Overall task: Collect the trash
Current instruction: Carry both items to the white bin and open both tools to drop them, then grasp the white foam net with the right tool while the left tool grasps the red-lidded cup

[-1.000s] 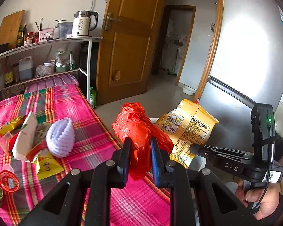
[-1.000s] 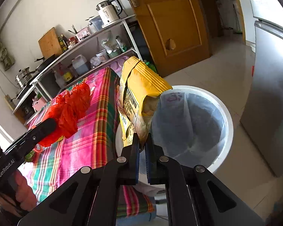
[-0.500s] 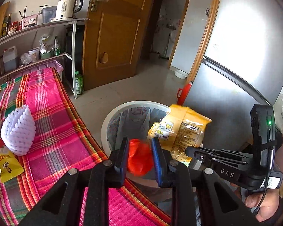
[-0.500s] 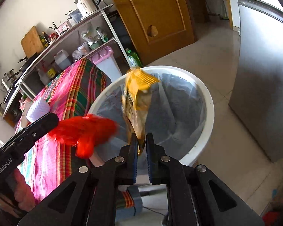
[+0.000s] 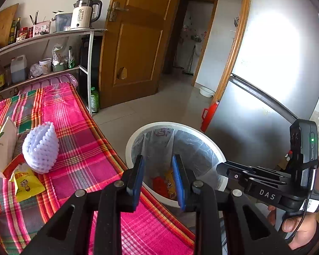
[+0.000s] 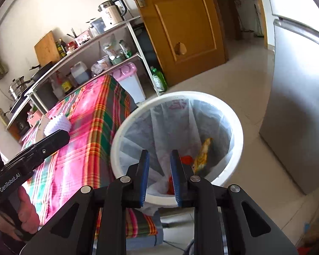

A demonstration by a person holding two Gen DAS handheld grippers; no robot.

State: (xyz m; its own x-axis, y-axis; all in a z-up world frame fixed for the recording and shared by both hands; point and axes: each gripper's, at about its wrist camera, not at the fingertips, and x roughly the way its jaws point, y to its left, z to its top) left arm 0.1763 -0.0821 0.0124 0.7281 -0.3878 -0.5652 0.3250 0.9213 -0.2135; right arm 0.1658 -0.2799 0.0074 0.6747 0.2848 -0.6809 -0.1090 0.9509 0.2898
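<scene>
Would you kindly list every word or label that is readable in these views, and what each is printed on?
"DAS": on the right claw.
"GenRobot.AI": on the left claw.
Print on the kettle, yellow snack packet, green bottle and bin liner: too small or blurred to read.

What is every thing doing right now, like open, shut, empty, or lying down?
Left tool: open, empty.
Right tool: opening, empty.
Trash bin: lined, open.
Red bag: inside bin.
Yellow packet: inside bin.
White foam net: lying on table.
Wooden door: open.
</scene>
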